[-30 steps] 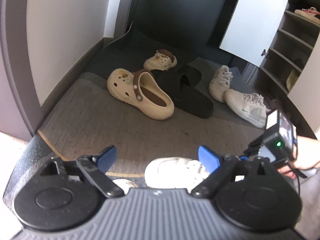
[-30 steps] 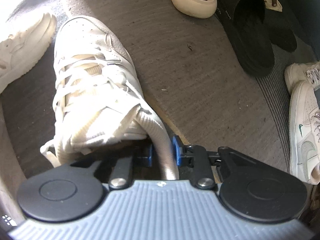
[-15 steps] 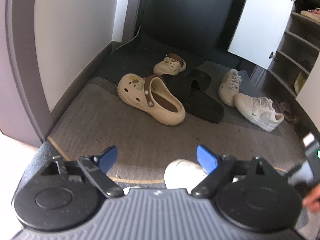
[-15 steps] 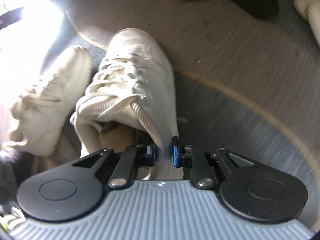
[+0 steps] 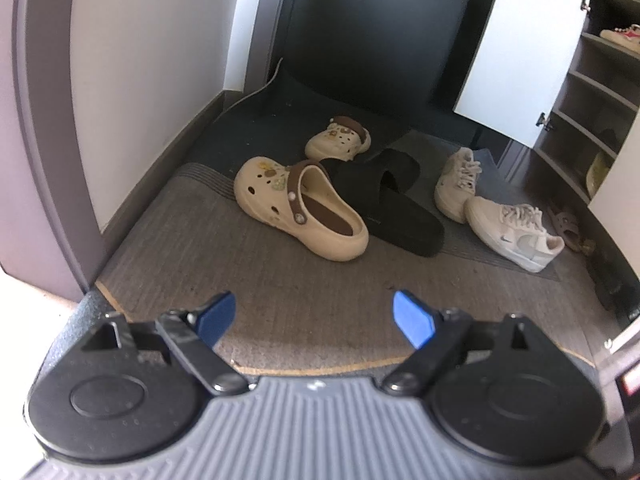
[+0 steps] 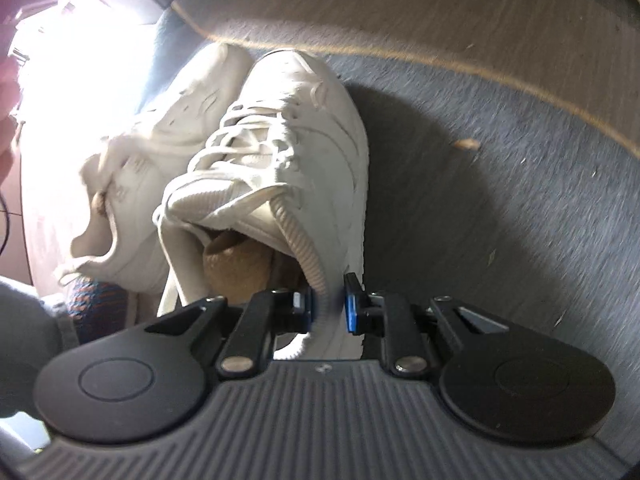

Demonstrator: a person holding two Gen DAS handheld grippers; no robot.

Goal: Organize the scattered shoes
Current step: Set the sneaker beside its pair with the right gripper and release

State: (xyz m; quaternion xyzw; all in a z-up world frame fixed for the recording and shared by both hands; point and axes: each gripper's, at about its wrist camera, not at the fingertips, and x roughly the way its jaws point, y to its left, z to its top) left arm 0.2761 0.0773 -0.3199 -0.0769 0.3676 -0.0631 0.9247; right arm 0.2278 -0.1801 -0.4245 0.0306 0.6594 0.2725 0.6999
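Observation:
My right gripper is shut on the ribbed heel collar of a white lace-up sneaker, which points away from me over the grey mat. Its matching white sneaker lies just to its left, side by side with it, in bright light. My left gripper stands open with nothing between its blue pads, above the brown mat. Ahead of it lie two cream clogs, a pair of black slides and two white sneakers.
An open shoe cabinet with shelves and its white door stands at the right. A white wall with dark skirting runs along the left. A tan seam divides the brown mat from the grey one.
My right gripper has carried the held sneaker leftward and back off the brown mat onto the grey one, beside its mate. The sneaker has left the left wrist view.

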